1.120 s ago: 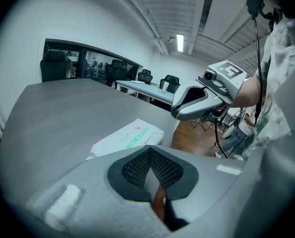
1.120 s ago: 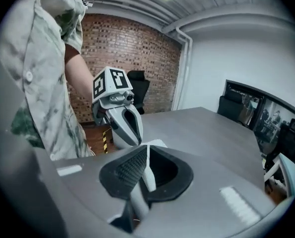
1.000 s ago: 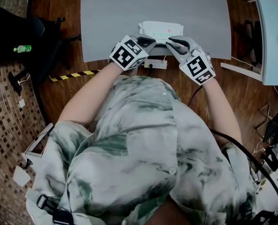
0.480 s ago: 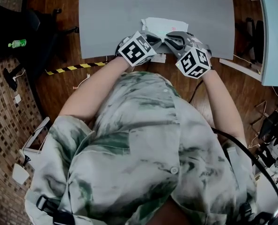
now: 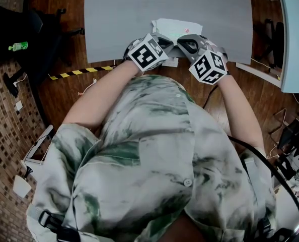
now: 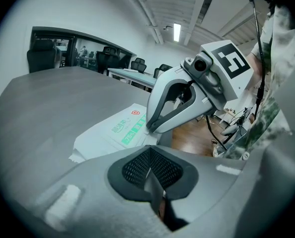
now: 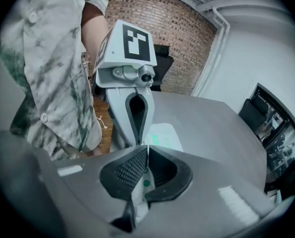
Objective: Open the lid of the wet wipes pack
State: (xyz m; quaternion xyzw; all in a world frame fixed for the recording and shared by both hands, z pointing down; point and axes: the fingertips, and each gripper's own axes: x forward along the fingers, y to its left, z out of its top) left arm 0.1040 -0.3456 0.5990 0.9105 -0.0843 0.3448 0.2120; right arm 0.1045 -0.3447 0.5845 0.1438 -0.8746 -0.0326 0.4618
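Note:
A white wet wipes pack with green print lies at the near edge of the grey table. My two grippers meet tip to tip at its near edge. In the left gripper view, my left gripper is shut with a thin grey sliver between its pads, and the pack lies just beyond. In the right gripper view, my right gripper is shut on a white strip with a green dot, a flap of the pack. The left gripper stands directly opposite it.
A black chair with a green bottle stands left of the table. Yellow-black tape runs along the wooden floor. A pale second table is at the right, with cables near it.
Since a second ago both grippers have drawn closer together at the pack's near edge. Over the last half second they have hardly moved.

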